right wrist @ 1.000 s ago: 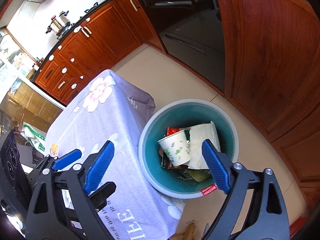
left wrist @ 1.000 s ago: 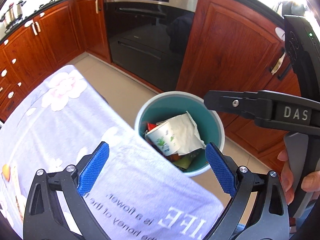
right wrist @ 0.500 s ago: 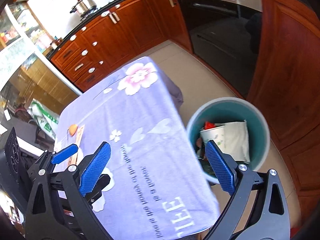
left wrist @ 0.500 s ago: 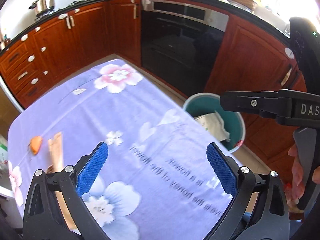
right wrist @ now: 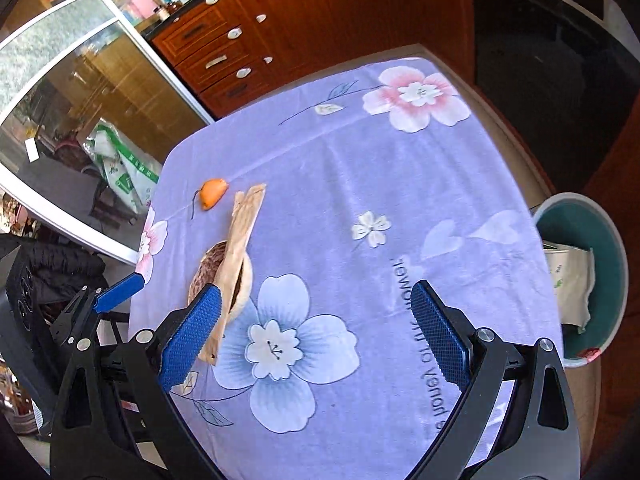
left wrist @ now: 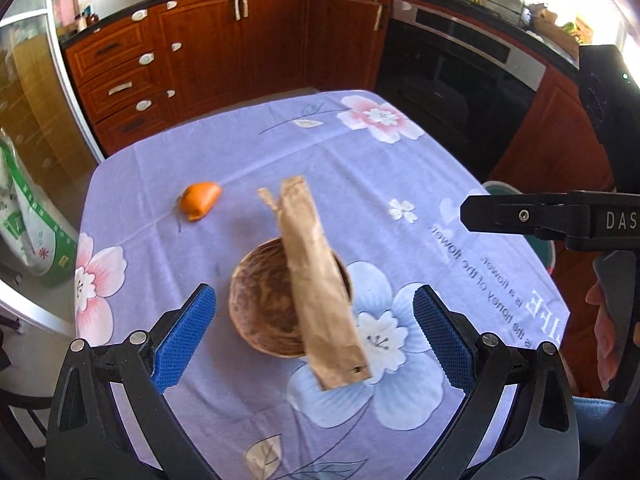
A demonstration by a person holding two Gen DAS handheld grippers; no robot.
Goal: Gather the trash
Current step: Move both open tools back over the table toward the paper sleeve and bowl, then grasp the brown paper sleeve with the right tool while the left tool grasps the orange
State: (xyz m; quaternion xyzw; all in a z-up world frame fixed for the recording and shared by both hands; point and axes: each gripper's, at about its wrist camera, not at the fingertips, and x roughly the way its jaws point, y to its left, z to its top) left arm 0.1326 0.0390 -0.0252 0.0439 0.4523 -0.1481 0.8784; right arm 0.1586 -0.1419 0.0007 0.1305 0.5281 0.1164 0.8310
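A long brown paper bag (left wrist: 320, 280) (right wrist: 240, 240) lies slanted across a wooden bowl (left wrist: 260, 304) (right wrist: 204, 270) on the purple flowered tablecloth (left wrist: 360, 184) (right wrist: 360, 184). An orange scrap (left wrist: 199, 200) (right wrist: 213, 193) rests farther back on the left. My left gripper (left wrist: 314, 336) hovers open above the bowl and bag, with nothing between its blue pads. My right gripper (right wrist: 316, 334) stands open over the cloth's blue flower, to the right of the bowl. The teal trash bin (right wrist: 608, 240) (left wrist: 500, 190), with white paper inside, stands off the table's right edge.
Red-brown kitchen cabinets (left wrist: 224, 52) and a black oven (left wrist: 452, 68) line the far wall. A green-and-white sack (left wrist: 32, 224) and a glass sliding door (right wrist: 80, 92) are on the left. A person's hand (left wrist: 604, 320) holds the right gripper's handle.
Both grippers swung away from the bin to over the table. The bowl, paper bag and orange scrap came into view, and the bin slid to the right edge. Both stayed open.
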